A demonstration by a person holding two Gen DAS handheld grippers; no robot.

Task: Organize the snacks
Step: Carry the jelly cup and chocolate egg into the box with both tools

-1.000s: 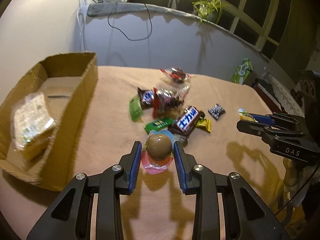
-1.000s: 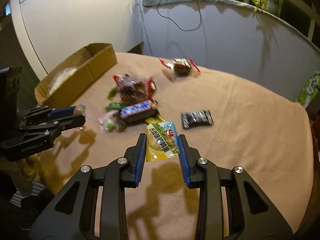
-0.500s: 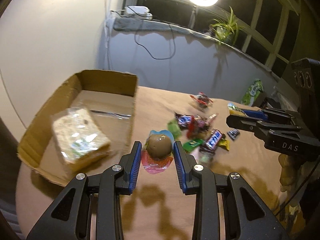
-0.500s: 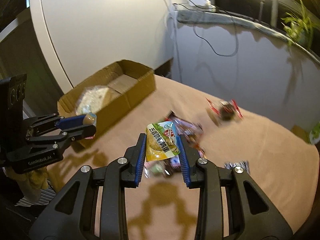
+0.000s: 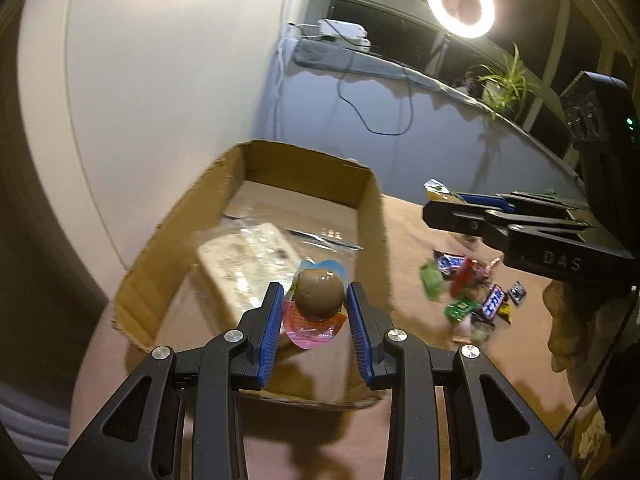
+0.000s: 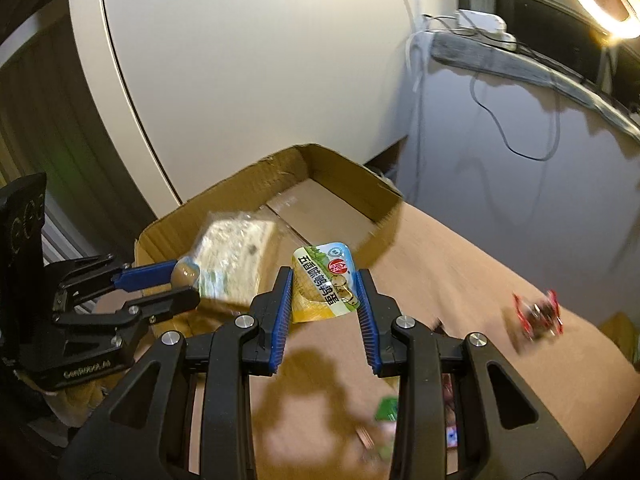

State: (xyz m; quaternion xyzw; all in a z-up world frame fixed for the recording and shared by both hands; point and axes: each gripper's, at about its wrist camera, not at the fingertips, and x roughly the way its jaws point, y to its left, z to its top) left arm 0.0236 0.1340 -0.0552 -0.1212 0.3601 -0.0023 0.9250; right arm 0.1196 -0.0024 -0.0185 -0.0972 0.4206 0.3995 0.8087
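**Both grippers carry snacks at the box**

The cardboard box [image 5: 372, 216] fills mid-frame on the tan table [image 5: 404, 236], a clear-wrapped pack [image 5: 248, 256] inside. Only the left view shows the loose candy pile [image 5: 472, 292] at right. The left gripper [image 5: 316, 300] clamps a brown egg snack [image 5: 320, 294] over the box's near wall; the right gripper [image 6: 325, 286] pinches a yellow egg packet [image 6: 326, 280] beside the box's right wall. Only the right view shows a red candy [image 6: 538, 316], alone at right.
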